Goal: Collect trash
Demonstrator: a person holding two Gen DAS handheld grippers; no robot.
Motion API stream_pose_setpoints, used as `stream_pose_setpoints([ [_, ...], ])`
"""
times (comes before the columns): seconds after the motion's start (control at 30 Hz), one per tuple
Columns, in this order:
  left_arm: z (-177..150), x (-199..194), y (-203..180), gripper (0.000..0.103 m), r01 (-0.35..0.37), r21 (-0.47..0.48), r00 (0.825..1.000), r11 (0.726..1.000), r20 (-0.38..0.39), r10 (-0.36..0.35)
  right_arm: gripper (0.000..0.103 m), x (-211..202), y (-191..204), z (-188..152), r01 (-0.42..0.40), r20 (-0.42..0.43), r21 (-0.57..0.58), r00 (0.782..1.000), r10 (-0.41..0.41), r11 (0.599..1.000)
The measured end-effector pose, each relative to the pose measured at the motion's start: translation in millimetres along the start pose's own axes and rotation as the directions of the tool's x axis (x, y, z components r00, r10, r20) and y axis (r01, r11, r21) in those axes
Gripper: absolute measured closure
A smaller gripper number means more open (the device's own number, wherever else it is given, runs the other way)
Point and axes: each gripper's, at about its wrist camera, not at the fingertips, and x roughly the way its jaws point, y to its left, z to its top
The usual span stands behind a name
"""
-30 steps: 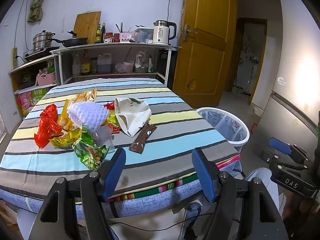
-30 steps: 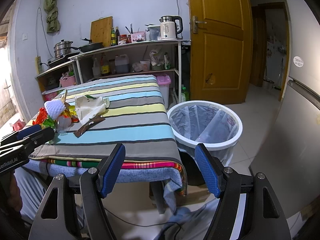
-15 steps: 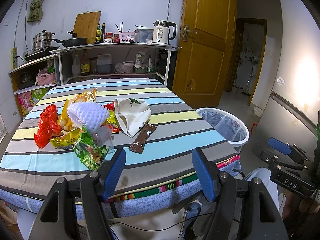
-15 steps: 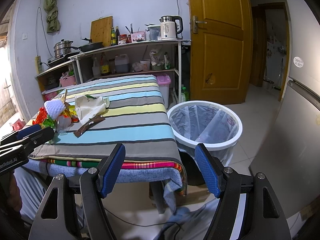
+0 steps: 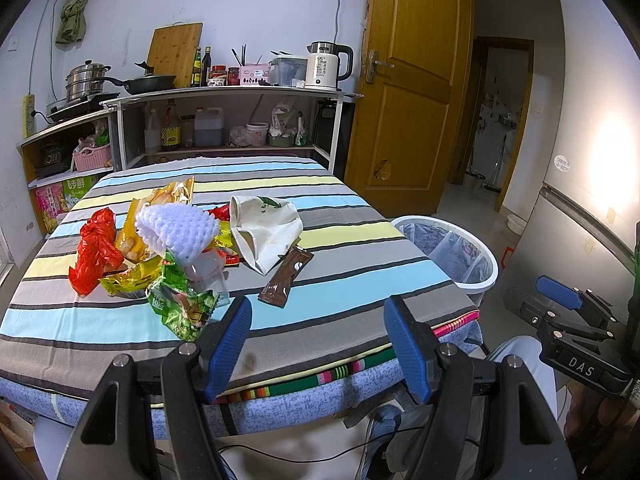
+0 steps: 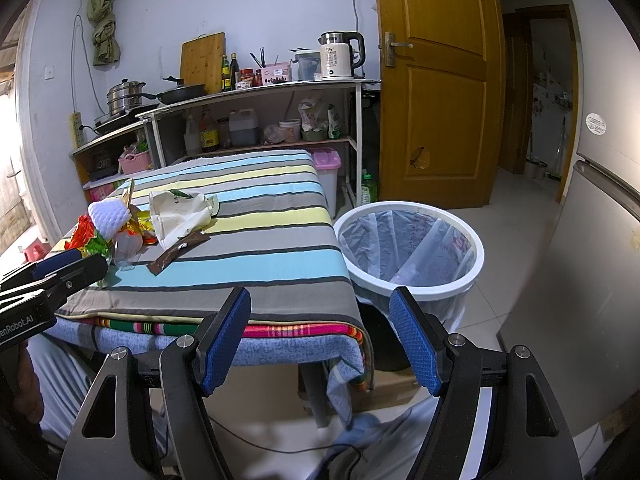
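**Q:** So which step is being worked on, and where has the trash been left?

**A:** Nothing looks collected yet. The trash is piled on the striped surface point(image 5: 320, 280), toward its left half, and the bin point(image 5: 448, 254) is stood on the floor just beside the surface's right edge, lined with a clear bag that looks empty. The left hand-held gripper point(image 5: 316, 344) is held with its jaws wide and nothing between them, low at the near edge of the surface. The right hand-held gripper point(image 6: 320, 344) is also spread wide and empty, kept off the near right corner, closer to the bin.

**Q:** What's called for next?

**A:** Probably a first pick. The brown sachet point(image 5: 286, 278) is lying flat and apart from the heap, nearest the left jaws, so it could be taken first (a flat wrapper might need to be pinched at an edge). Then it would have to be carried right and let go over the bin.

**Q:** Counts?

**A:** As far as can be counted: one red bag point(image 5: 96, 248), one white foam net point(image 5: 176, 232), one crumpled paper bag point(image 5: 266, 234), one green wrapper point(image 5: 182, 306), one brown sachet, at least two yellow wrappers point(image 5: 138, 276), plus a clear plastic piece. More may be hidden underneath. One bin, two grippers.
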Motion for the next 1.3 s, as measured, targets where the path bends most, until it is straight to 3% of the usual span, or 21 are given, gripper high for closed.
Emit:
stream_pose_setpoints([
  [1.3, 4.6, -2.4, 6.0, 0.033, -0.008, -0.02, 1.0, 1.0, -0.005, 0.008, 0.031, 5.0, 0.2, 0.8, -0.011, -0.008, -0.005, 1.0, 0.011, 1.0],
])
